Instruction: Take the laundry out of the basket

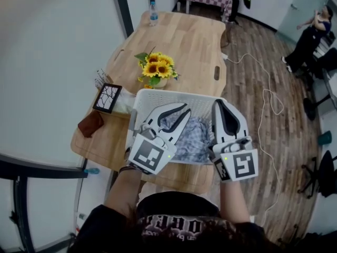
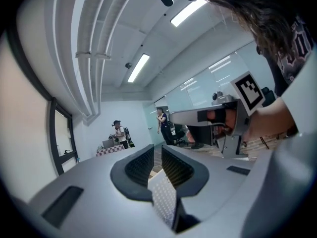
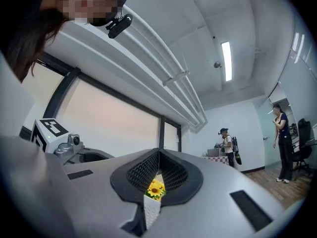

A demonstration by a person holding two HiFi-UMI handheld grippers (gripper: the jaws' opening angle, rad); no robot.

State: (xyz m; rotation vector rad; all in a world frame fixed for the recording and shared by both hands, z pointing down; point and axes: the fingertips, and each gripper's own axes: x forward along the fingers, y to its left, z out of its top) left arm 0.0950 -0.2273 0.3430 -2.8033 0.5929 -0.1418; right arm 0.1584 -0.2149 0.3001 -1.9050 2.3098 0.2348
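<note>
Head view: basket [image 1: 174,95] at near edge of table [image 1: 195,41], checked laundry [image 1: 197,136] heaped inside. My left claw [image 1: 185,110] over left half, right claw [image 1: 218,103] over right rim, cloth beneath both.

Left gripper view: jaws barely ajar, nothing between.

Right gripper view: jaws closed, empty; sunflowers [image 3: 156,187] beyond.

Best, I judge: spread wide, tip down, bite thick fold.

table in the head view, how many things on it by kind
bottle: 1
sunflower bunch: 1
picture frame: 1
brown pouch: 1
basket: 1, with the laundry inside not counted
total: 5
A small thing beside the picture frame is too blurred to name and is left out.
</note>
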